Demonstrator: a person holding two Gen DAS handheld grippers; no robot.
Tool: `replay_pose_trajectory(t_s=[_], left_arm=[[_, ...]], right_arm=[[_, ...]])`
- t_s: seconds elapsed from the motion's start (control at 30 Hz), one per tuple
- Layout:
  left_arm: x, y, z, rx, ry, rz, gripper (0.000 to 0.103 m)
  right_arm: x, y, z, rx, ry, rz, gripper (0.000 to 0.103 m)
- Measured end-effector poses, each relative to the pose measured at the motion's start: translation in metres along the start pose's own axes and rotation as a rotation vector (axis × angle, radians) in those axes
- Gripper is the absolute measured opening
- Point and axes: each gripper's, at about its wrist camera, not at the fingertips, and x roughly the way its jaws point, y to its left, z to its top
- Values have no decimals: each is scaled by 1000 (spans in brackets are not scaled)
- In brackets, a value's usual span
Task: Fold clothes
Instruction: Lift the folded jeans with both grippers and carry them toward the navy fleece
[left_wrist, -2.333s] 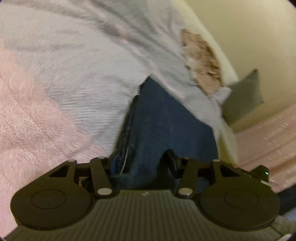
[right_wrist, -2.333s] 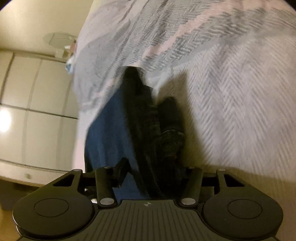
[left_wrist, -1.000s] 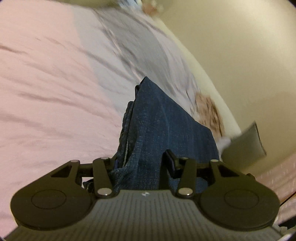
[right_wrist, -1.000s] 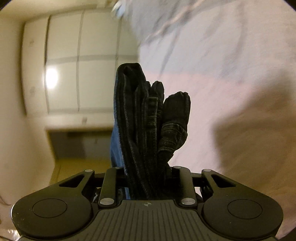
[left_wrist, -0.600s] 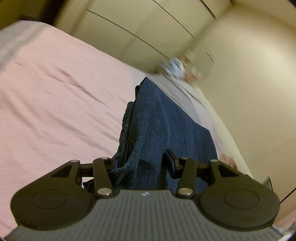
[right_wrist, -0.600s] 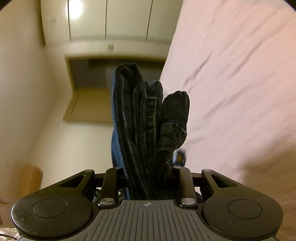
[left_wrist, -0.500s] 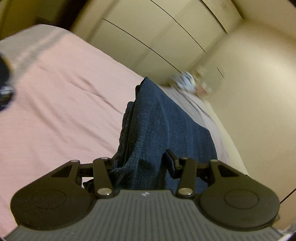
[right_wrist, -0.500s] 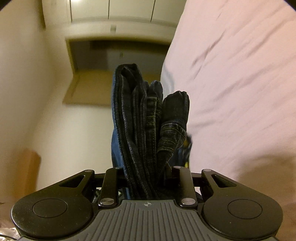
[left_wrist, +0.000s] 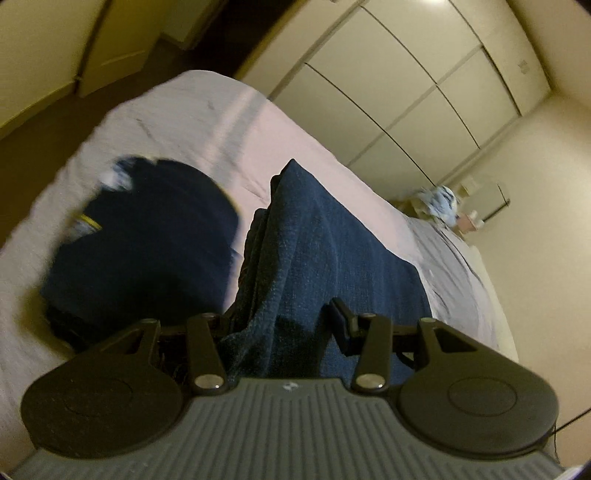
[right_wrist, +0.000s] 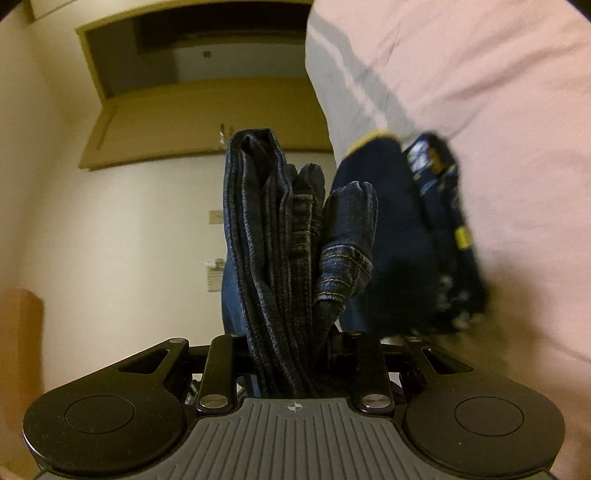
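The left gripper (left_wrist: 284, 325) is seen clamped on a thick fold of the blue jeans (left_wrist: 325, 251), the denim bunched between its jaws and running away from the camera. The right gripper (right_wrist: 291, 354) is likewise pinched on the jeans (right_wrist: 269, 236), here on an edge where several stacked layers and a stitched hem are shown standing up between the fingers. The folded jeans are thus held by both tools above the bed (left_wrist: 207, 110), which is covered by a pale pink sheet with a grey stripe near its edge. Just beside the held denim, a dark navy garment (left_wrist: 147, 240) is found lying on the sheet (its outline is blurred, and small yellow and white markings can be made out on it); the same garment (right_wrist: 413, 240) is seen to the right of the jeans in the right wrist view. Beyond the bed, pale wardrobe doors (left_wrist: 399, 81) are visible, and a small heap of light blue cloth (left_wrist: 441, 205) is seen far off.
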Motion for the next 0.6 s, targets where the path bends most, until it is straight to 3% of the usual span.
replay_pose_trajectory(t_s=[0.1, 0.13, 0.23, 0.43, 0.6], left_arm=[[9, 42, 40, -5, -12, 8, 42], [14, 54, 51, -6, -16, 10, 42], [28, 83, 72, -23, -17, 17, 42], [62, 123, 98, -53, -2, 18, 42], [85, 142, 101, -62, 19, 10, 42]], right_arm=[[63, 2, 13, -2, 2, -20, 27], [94, 10, -6, -3, 5, -26, 27], [144, 15, 15, 1, -3, -47, 27], [186, 22, 41, 3, -19, -119, 27], [197, 8, 52, -4, -42, -156, 27]])
